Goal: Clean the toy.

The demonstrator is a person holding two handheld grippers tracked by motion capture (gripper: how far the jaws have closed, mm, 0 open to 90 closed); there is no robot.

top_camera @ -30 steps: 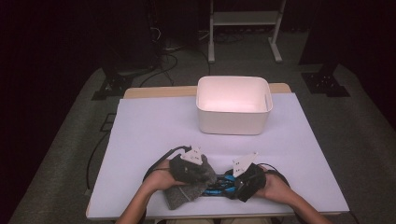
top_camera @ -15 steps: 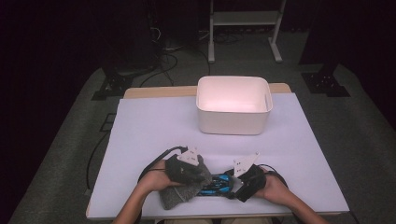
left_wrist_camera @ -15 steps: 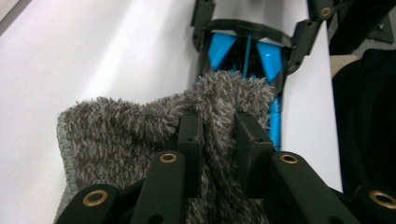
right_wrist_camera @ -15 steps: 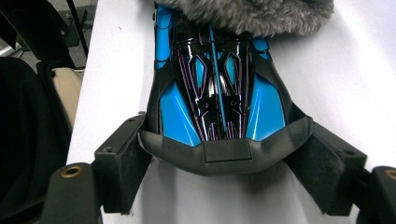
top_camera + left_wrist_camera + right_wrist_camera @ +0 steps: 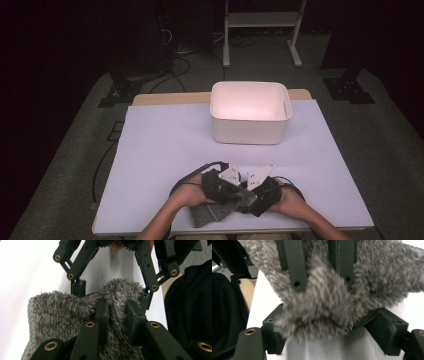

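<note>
The left tool (image 5: pixel 231 192) pinched a grey cloth (image 5: pixel 75 307); the right tool (image 5: pixel 248 194) stood spread around it above the white bench (image 5: pixel 165 150).

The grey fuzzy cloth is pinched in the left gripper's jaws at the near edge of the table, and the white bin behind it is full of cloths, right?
Not quite. The white bin holds nothing, as the high view shows. The rest stands: the grey fuzzy cloth is pinched in the jaws of the left gripper at the table's near edge.

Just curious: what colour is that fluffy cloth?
Mottled grey fluffy cloth, clearest in the left gripper view.
</note>
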